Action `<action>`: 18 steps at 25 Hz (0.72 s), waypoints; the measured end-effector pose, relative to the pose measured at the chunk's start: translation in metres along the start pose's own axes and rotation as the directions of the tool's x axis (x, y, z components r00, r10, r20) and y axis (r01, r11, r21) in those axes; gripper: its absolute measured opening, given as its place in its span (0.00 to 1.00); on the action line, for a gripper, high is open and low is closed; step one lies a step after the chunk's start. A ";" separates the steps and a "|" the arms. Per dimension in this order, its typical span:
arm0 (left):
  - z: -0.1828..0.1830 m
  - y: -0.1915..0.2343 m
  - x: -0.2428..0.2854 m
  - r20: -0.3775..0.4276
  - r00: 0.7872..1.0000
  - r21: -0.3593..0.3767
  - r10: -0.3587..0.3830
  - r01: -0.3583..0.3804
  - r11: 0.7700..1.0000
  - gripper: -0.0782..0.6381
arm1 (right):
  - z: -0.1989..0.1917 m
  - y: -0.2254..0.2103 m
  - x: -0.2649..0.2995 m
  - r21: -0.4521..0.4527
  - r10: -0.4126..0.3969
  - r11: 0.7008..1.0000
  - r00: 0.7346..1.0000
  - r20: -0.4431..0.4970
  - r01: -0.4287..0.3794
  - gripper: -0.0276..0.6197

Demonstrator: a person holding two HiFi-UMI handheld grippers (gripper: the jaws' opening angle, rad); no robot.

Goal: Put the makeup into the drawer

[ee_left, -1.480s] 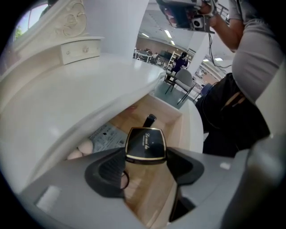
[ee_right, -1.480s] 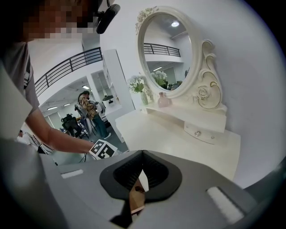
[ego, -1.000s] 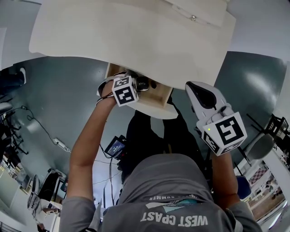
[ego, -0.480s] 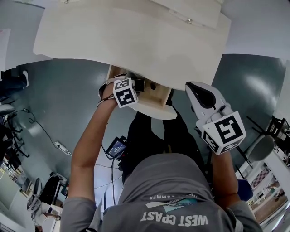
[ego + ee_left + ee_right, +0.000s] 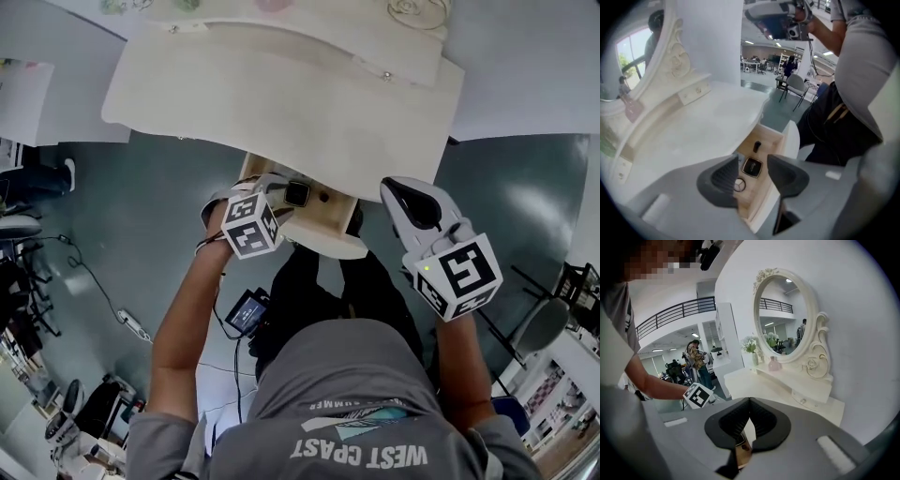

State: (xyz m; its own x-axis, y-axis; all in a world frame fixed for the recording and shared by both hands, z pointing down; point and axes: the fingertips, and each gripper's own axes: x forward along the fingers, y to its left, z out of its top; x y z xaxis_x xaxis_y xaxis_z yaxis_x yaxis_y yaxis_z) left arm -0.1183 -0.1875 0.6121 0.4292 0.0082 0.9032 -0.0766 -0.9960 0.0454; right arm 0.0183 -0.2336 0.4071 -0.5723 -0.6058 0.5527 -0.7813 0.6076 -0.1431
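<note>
The white dressing table (image 5: 281,103) has its wooden drawer (image 5: 319,234) pulled out below the top. In it lie a black square compact (image 5: 752,166), a small dark tube (image 5: 757,146) and a round ringed item (image 5: 739,185). My left gripper (image 5: 754,174) hangs above the drawer and points down into it. Its jaws have just been closing, but a gap still shows and nothing is between them. In the head view the left gripper (image 5: 274,192) sits over the drawer's left end. My right gripper (image 5: 750,404) is shut, pads touching, with nothing held; the right gripper (image 5: 401,192) hovers right of the drawer.
An oval mirror (image 5: 785,315) stands on the table's raised shelf with a pink bottle (image 5: 774,364) and a vase of flowers (image 5: 752,350). A chair (image 5: 797,86) stands beyond the table. Cables (image 5: 122,300) and a small device (image 5: 246,311) lie on the floor.
The left gripper has lifted out of the drawer, leaving the compact inside. The right gripper has risen a little. The table has slid lower in the head view.
</note>
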 end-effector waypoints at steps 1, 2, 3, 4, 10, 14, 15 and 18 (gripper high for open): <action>0.008 0.001 -0.013 0.028 0.999 -0.004 0.022 -0.022 1.000 0.37 | 0.005 0.002 -0.002 -0.009 0.000 1.000 1.000 0.011 0.000 0.05; 0.015 0.001 -0.027 0.058 0.997 -0.009 0.044 -0.043 0.999 0.34 | 0.011 0.005 -0.005 -0.018 0.001 1.000 1.000 0.021 -0.001 0.05; 0.022 0.001 -0.040 0.088 0.994 -0.016 0.066 -0.065 0.998 0.33 | 0.016 0.008 -0.008 -0.027 0.003 1.000 0.999 0.032 -0.002 0.05; 0.028 0.001 -0.054 0.116 0.989 -0.023 0.089 -0.087 0.996 0.30 | 0.022 0.011 -0.010 -0.034 0.005 0.999 0.999 0.043 -0.004 0.05; 0.057 -0.001 -0.140 0.278 0.926 -0.118 0.256 -0.232 0.966 0.11 | 0.057 0.036 -0.030 -0.094 0.035 0.995 0.994 0.102 -0.025 0.05; 0.068 0.004 -0.202 0.385 0.841 -0.242 0.379 -0.304 0.921 0.11 | 0.083 0.049 -0.047 -0.151 0.045 0.988 0.989 0.143 -0.024 0.04; 0.070 0.005 -0.217 0.402 0.819 -0.264 0.409 -0.324 0.909 0.11 | 0.089 0.052 -0.051 -0.166 0.048 0.986 0.987 0.151 -0.023 0.04; 0.077 0.006 -0.261 0.447 0.751 -0.298 0.486 -0.387 0.873 0.11 | 0.106 0.063 -0.065 -0.209 0.053 0.978 0.984 0.170 -0.016 0.04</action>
State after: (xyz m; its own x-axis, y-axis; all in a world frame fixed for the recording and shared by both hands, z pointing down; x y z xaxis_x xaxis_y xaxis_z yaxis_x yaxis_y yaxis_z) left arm -0.1618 -0.2026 0.3434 0.6873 -0.5175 0.5097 -0.5013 -0.8458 -0.1827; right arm -0.0200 -0.2105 0.2751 -0.6468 -0.6515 0.3965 -0.7026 0.7112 0.0223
